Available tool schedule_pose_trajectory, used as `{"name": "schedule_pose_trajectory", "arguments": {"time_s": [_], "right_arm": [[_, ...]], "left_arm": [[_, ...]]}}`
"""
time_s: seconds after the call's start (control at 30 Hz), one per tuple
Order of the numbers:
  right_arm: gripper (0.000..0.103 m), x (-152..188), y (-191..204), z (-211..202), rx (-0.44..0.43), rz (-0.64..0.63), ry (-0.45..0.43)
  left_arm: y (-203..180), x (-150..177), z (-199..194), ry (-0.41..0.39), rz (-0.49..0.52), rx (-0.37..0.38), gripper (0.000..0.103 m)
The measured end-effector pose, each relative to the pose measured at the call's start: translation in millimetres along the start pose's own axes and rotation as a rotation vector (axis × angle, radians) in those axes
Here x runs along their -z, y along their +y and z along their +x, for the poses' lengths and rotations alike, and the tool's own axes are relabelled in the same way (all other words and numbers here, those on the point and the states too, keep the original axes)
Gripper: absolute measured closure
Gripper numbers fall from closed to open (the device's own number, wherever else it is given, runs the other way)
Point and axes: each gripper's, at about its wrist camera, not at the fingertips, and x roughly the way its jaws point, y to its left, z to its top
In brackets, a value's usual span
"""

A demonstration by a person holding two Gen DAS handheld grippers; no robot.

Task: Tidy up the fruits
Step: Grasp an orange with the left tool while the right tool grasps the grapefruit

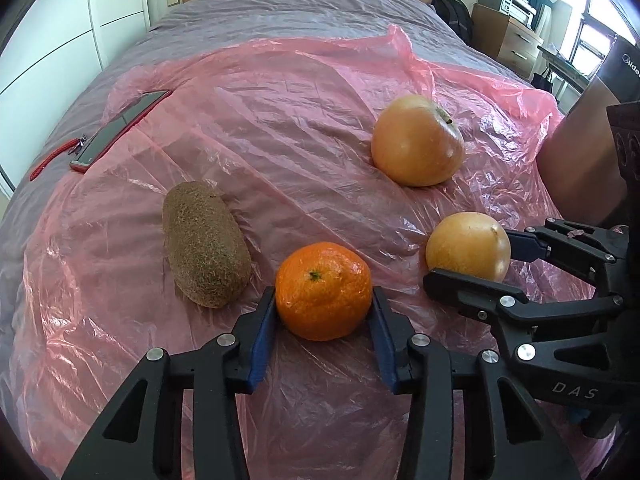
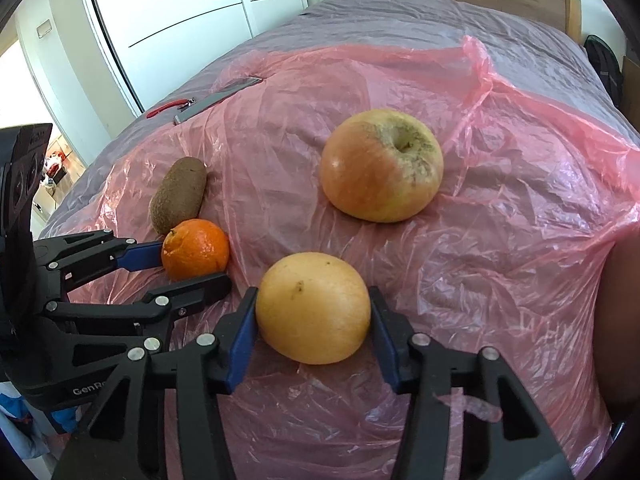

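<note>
Tangerine [image 1: 323, 290]: sitting on the pink plastic sheet [image 1: 280, 128] near its front edge, the left gripper [image 1: 324, 300] pressing its blue pads against both sides.
Yellow fruit [image 2: 313, 307]: lying right of the tangerine, the right gripper [image 2: 313, 312] clamping it; underside hidden.
Kiwi [image 1: 205, 243]: lying just left of the tangerine.
Apple [image 2: 382, 165]: sitting farther back.
Phone [image 1: 120, 130]: lying at the sheet's left edge.
Bed [image 1: 280, 12]: far corners getting cut off.

Bare crinkled pink plastic sheet [image 2: 520, 240] lies open right of the large reddish-yellow apple [image 2: 382, 166]. The fuzzy brown kiwi [image 1: 206, 244] (just beside the orange mandarin [image 1: 323, 290]) blocks the left; the flat red-cased phone [image 1: 120, 130] sits well beyond.
</note>
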Motion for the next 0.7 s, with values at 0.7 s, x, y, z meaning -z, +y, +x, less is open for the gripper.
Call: {"name": "schedule_pose_trajectory", "arguments": {"time_s": [0.7], "right_arm": [[0.057,3.8,-1.1,-43.0,0.021,0.022,-0.022]], "left_arm": [[-12.9,0.9,-35.5,-0.036,0.014,-0.02,0.066]]}}
